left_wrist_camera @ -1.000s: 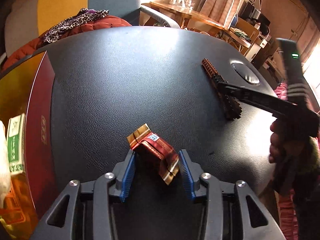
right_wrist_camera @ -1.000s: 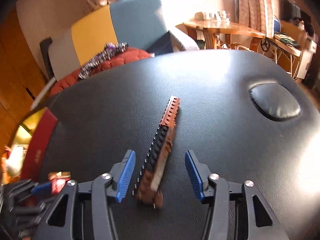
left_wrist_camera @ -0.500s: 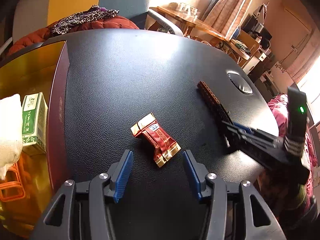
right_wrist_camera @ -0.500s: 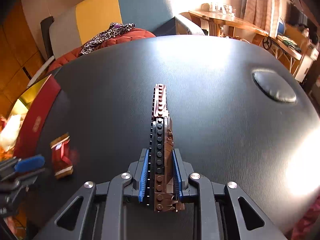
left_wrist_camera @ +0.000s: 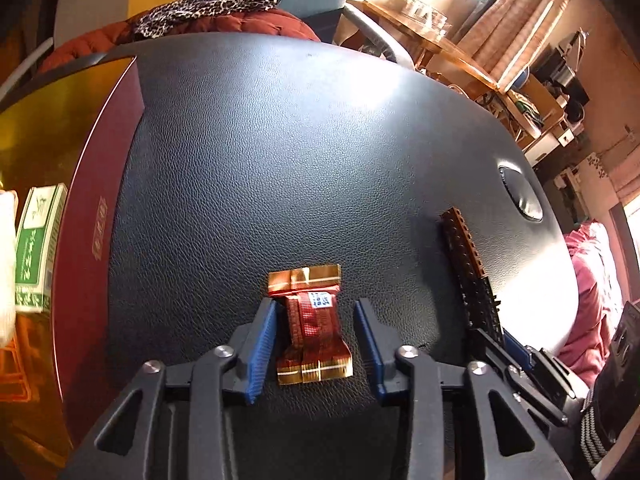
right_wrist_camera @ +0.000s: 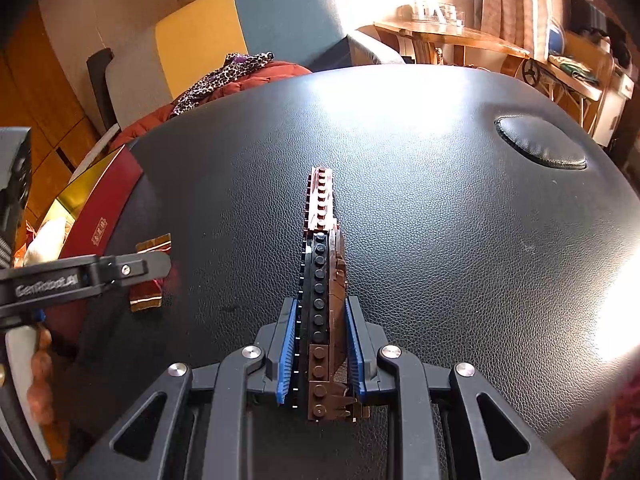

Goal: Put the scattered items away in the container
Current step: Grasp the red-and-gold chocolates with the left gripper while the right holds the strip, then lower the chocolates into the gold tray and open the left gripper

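Observation:
A red and gold candy wrapper (left_wrist_camera: 312, 324) lies on the black leather table. My left gripper (left_wrist_camera: 316, 340) is open around it, one blue pad on each side, with gaps to the wrapper. My right gripper (right_wrist_camera: 322, 348) is shut on a long brown and black brick strip (right_wrist_camera: 322, 280) that points away across the table. The strip also shows in the left wrist view (left_wrist_camera: 470, 268), and the wrapper shows in the right wrist view (right_wrist_camera: 150, 272), partly hidden behind my left gripper. The container is a red box with a gold inside (left_wrist_camera: 100, 184) at the left.
The box holds a green and white carton (left_wrist_camera: 38, 240) and a white item (left_wrist_camera: 6, 264). A round dimple (right_wrist_camera: 540, 148) marks the table's far right. A red cushion with leopard cloth (right_wrist_camera: 224, 76) sits behind the table edge.
My left gripper has moved forward so its open pads now straddle the wrapper. My right gripper closed on the brick strip about half a second ago and still holds it.

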### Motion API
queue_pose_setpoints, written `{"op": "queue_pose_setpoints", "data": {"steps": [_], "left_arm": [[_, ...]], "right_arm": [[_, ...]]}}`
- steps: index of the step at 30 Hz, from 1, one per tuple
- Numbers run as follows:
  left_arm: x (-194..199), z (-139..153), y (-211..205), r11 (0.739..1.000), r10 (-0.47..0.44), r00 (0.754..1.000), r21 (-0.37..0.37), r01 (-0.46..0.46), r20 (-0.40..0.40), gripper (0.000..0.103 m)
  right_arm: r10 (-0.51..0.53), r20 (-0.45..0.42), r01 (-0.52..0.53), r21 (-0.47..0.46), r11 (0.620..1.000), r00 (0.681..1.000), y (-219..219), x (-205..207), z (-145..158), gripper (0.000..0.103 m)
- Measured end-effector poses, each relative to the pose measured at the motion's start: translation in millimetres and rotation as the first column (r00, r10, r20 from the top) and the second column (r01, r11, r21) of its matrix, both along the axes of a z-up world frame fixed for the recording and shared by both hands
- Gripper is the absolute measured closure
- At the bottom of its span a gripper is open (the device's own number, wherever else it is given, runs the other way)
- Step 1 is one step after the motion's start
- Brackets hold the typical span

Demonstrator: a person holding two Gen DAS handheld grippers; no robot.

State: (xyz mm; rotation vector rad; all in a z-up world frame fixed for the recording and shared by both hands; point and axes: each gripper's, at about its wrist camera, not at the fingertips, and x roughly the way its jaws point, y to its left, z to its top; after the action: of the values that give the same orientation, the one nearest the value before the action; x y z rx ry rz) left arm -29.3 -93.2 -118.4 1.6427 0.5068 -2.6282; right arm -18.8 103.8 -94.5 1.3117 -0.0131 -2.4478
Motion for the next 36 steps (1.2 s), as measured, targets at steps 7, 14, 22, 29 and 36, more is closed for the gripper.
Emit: {"op": "queue_pose_setpoints", "data": {"steps": [7, 14, 22, 29, 36], "left_arm": [[7.1, -1.6, 2.6, 0.993, -0.073, 0.997, -0.093, 0.070, -0.030, 0.077], [16.3, 0.8, 6.4, 0.981, -0.143, 0.988, -0.140, 0.133, -0.065, 0.078], [37.1, 26.7, -1.6, 0.978, -0.170, 0.974, -0.146, 0.149, -0.148, 0.078], [63.4, 56.2, -27.9, 0.991, -0.094, 0.970, -0.114, 0.070, -0.223, 0.078], [91.1, 82.6, -89.3, 0.992, 0.067, 0.954, -0.086, -0.096, -0.291, 0.078]], "right_arm": [[0.011, -0.015, -0.010, 0.014, 1.000, 1.000, -2.7, 0.5, -0.3, 0.079], [0.018, -0.030, -0.016, 0.049, 0.999, 0.999, -6.3, 1.9, 0.7, 0.079], [0.016, -0.035, -0.013, 0.081, 0.997, 0.999, -9.7, 1.2, 1.9, 0.079], [0.018, -0.042, -0.013, 0.114, 0.993, 0.999, -14.0, 2.2, 3.1, 0.079], [0.015, -0.043, -0.009, 0.128, 0.992, 0.999, -15.3, 1.8, 3.5, 0.079]]}}
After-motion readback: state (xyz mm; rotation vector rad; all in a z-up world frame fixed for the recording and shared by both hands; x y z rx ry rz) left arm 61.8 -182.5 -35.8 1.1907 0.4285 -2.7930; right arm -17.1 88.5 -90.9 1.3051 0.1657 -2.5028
